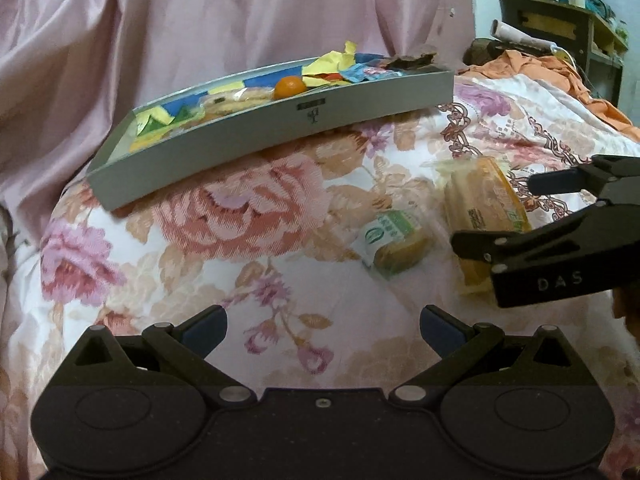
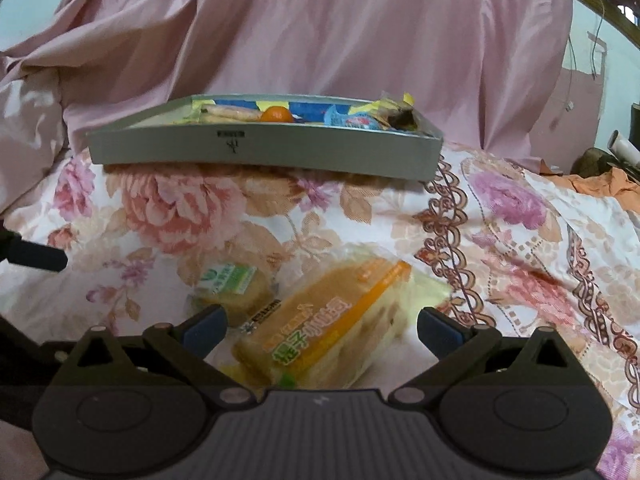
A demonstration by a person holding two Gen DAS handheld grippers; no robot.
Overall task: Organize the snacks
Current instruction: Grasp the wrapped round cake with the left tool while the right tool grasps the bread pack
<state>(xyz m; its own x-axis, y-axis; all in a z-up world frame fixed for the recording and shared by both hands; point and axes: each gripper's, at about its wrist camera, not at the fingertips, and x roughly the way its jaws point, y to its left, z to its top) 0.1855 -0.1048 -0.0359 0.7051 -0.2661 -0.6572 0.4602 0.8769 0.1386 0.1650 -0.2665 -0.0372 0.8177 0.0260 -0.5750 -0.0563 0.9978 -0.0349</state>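
Note:
A shallow grey box (image 1: 280,128) (image 2: 280,152) lies at the back of the flowered bedspread, holding several snack packets and a small orange fruit (image 1: 289,86) (image 2: 276,114). Nearer to me lie a long orange-wrapped bread pack (image 1: 486,208) (image 2: 332,328) and a small green-labelled cake (image 1: 394,246) (image 2: 236,286). My right gripper (image 2: 322,330) (image 1: 496,210) is open, its fingers on either side of the bread pack's near end without closing on it. My left gripper (image 1: 323,330) is open over bare bedspread, left of both loose snacks.
A pink satin curtain (image 1: 200,20) hangs behind the box. Orange clothing (image 1: 532,68) is piled at the far right, with a dark wooden shelf (image 1: 560,28) behind it. The bedspread (image 2: 520,240) slopes away to the right.

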